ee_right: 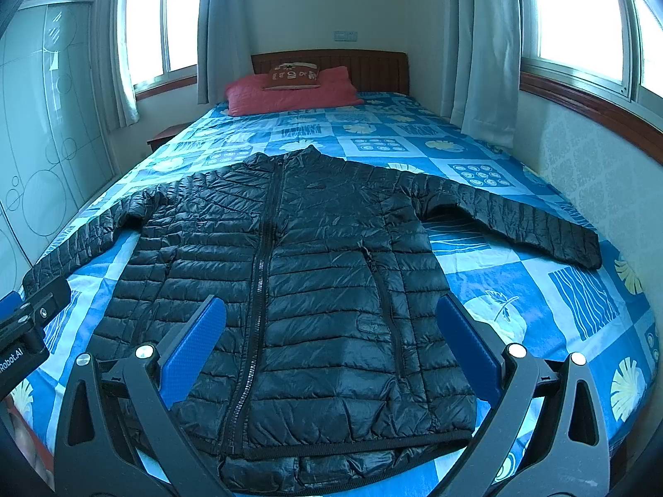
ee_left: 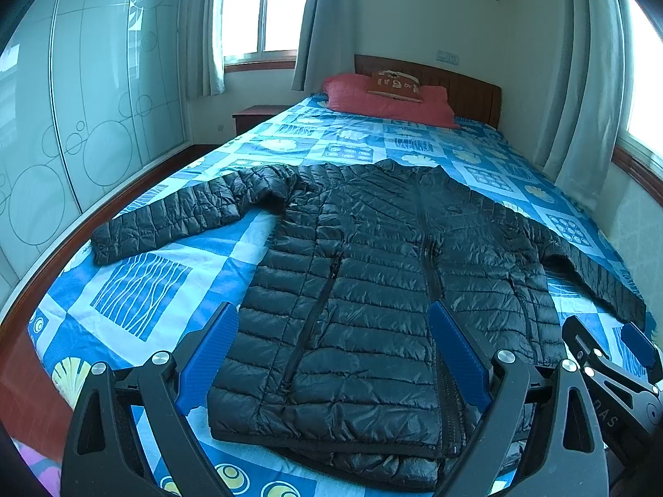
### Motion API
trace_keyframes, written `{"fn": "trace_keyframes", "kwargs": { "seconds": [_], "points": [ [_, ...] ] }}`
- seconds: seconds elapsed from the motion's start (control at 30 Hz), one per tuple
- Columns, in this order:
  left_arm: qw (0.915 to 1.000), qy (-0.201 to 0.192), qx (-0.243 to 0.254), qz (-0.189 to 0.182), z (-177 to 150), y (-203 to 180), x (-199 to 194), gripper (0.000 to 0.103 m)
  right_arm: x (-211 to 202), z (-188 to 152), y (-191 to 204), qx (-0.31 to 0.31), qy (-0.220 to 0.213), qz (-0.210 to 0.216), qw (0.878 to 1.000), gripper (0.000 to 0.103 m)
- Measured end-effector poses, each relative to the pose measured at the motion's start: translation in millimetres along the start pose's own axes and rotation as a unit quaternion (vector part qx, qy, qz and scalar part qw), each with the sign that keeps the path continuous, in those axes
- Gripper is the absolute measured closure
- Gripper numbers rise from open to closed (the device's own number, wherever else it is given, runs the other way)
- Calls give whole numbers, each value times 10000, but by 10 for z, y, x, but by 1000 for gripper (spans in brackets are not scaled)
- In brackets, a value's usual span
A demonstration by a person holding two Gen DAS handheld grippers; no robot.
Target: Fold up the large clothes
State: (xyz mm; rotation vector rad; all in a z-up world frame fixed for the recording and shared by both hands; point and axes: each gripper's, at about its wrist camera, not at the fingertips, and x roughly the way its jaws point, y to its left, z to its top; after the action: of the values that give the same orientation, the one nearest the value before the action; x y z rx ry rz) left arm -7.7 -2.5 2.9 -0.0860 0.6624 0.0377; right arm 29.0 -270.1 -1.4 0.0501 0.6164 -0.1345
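A black quilted puffer jacket [ee_left: 373,281] lies flat, zipped, front side up on the bed, sleeves spread out to both sides; it also shows in the right wrist view [ee_right: 315,273]. My left gripper [ee_left: 333,331] is open and empty, hovering above the jacket's left lower half near the hem. My right gripper [ee_right: 331,323] is open and empty, hovering above the jacket's right lower half. The right gripper also shows at the right edge of the left wrist view [ee_left: 613,352]. The left gripper's body shows at the left edge of the right wrist view [ee_right: 25,323].
The bed has a blue patterned sheet [ee_left: 165,273], a red pillow [ee_left: 385,99] with a small brown cushion [ee_left: 395,85], and a wooden headboard [ee_left: 468,91]. A wardrobe [ee_left: 83,103] stands left, a nightstand [ee_left: 252,116] by the window, and a wall [ee_right: 588,165] right.
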Motion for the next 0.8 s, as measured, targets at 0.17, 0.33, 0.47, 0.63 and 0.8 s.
{"fn": "trace_keyframes", "kwargs": {
  "seconds": [0.17,0.33,0.47,0.63,0.8],
  "points": [
    [10000,22,12,1,-28,10,14,11,8,-2,-21,1,0,2,10000,2],
    [10000,59,7,10,-82,26,39,11,-2,-4,-41,-5,25,25,10000,2],
    [10000,88,-6,21,-79,23,83,11,24,-6,-68,5,26,28,10000,2],
    [9997,189,-133,38,-57,105,215,11,149,-9,-185,109,93,41,9999,2],
    [9989,337,-306,97,-35,216,392,11,302,-3,-324,224,213,-33,9995,2]
  ]
}}
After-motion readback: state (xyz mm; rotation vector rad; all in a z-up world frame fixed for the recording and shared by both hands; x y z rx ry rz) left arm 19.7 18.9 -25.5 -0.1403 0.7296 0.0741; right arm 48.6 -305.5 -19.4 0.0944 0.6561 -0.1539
